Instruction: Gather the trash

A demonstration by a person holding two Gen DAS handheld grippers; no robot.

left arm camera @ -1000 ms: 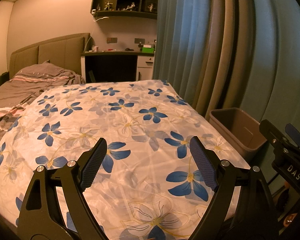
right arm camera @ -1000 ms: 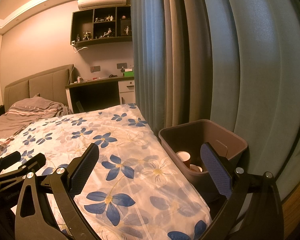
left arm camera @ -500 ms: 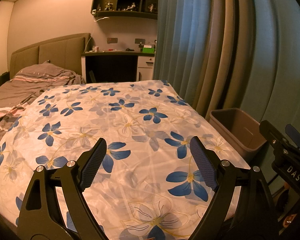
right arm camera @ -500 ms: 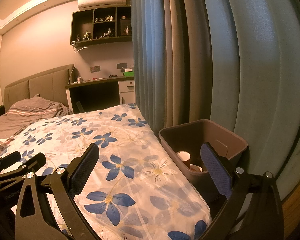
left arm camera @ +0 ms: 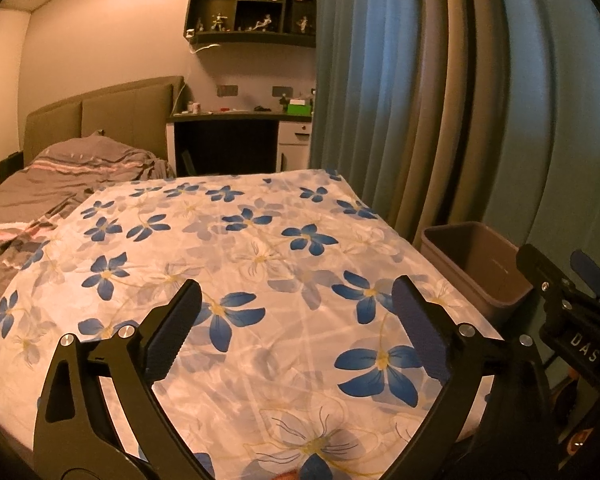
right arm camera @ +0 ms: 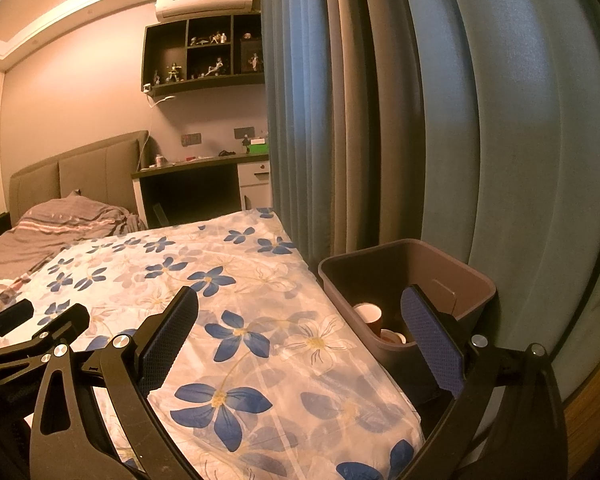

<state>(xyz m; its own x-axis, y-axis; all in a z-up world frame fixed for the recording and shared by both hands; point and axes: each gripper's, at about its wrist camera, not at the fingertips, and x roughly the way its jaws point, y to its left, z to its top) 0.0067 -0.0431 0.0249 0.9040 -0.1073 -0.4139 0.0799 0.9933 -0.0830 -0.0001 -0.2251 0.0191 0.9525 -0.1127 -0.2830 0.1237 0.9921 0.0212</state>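
A brown trash bin (right arm camera: 456, 280) stands on the floor between the bed and the curtain; it also shows in the left wrist view (left arm camera: 480, 256). Paper cups (right arm camera: 370, 316) lie inside it. My left gripper (left arm camera: 296, 316) is open and empty above the flowered bedspread (left arm camera: 260, 264). My right gripper (right arm camera: 300, 324) is open and empty, its right finger over the bin's near rim. The right gripper's side shows at the right edge of the left wrist view (left arm camera: 568, 312). No loose trash shows on the bed.
A heavy blue-grey curtain (right arm camera: 380, 120) hangs right of the bed. A rumpled grey blanket (left arm camera: 60, 176) lies at the headboard end. A dark desk (left arm camera: 236, 140) and wall shelf (left arm camera: 252, 12) stand at the far wall.
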